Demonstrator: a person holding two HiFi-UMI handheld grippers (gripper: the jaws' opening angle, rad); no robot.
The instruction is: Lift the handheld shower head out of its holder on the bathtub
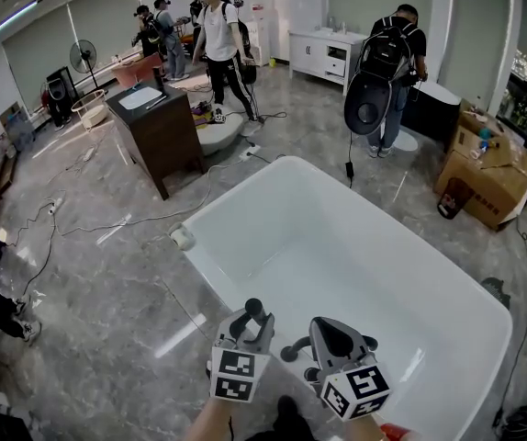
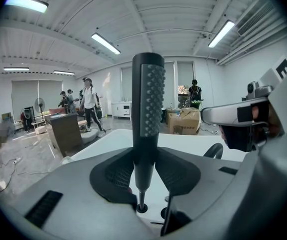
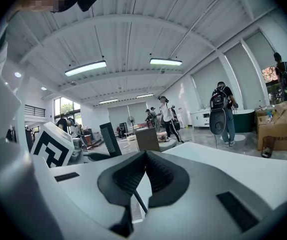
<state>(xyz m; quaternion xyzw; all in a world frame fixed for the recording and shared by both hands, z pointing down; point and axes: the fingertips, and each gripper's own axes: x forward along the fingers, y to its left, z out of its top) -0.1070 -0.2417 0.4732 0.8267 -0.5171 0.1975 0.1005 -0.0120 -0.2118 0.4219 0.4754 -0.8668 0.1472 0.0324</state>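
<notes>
The black handheld shower head [image 2: 148,96] stands upright between the pads of my left gripper [image 2: 146,156], which is shut on its handle; a thin stem runs down from it to a small fitting [image 2: 142,207]. From the head view the left gripper [image 1: 248,324] holds the shower head [image 1: 253,309] above the near rim of the white bathtub [image 1: 245,186]. My right gripper [image 1: 323,336] hovers just to its right, jaws shut with nothing between them [image 3: 144,156]. A dark knob [image 1: 289,352] sits between the two grippers. The shower head [image 3: 111,138] also shows at the left of the right gripper view.
A dark wooden cabinet [image 1: 158,127] stands left of the tub's far end. Cardboard boxes [image 1: 484,177] sit at the right. Several people [image 1: 222,44] stand further back. Cables [image 1: 52,219] trail over the grey floor, and a small white round object [image 1: 183,237] lies by the tub's corner.
</notes>
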